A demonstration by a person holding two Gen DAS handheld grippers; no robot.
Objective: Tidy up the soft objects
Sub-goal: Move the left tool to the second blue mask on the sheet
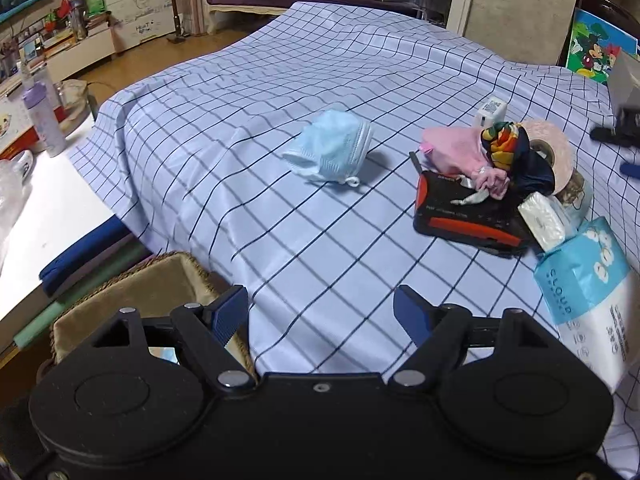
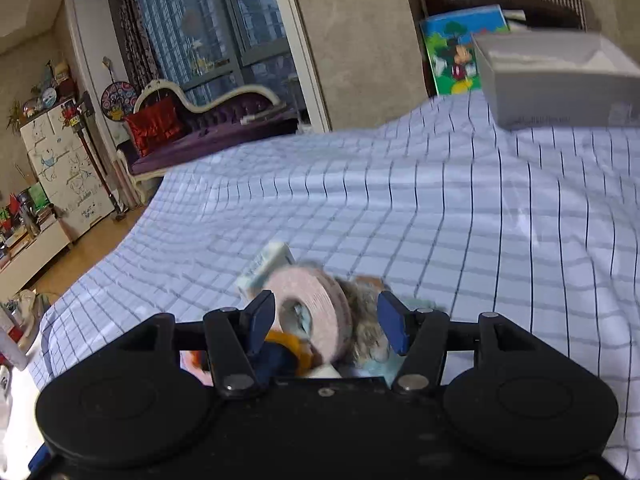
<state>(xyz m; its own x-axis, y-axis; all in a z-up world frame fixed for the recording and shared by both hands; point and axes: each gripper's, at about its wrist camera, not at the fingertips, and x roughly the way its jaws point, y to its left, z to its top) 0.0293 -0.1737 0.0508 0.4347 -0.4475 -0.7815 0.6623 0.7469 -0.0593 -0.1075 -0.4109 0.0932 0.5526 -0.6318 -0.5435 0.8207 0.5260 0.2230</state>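
Checked tablecloth (image 1: 320,80), blue face mask (image 1: 330,152), sofa (image 2: 208,120) behind, both grippers' fingers spread, empty

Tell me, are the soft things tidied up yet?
Not yet. Nothing looks sorted. The light blue face mask lies alone on the checked cloth, and the pink fabric piece sits heaped with the colourful scarf. The woven basket waits nearby. The left gripper and right gripper are open, holding nothing.

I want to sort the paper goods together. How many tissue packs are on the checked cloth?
2: a small white pack leaning on the black case, and a large blue-and-white pack at the right edge. The pile may hide more.
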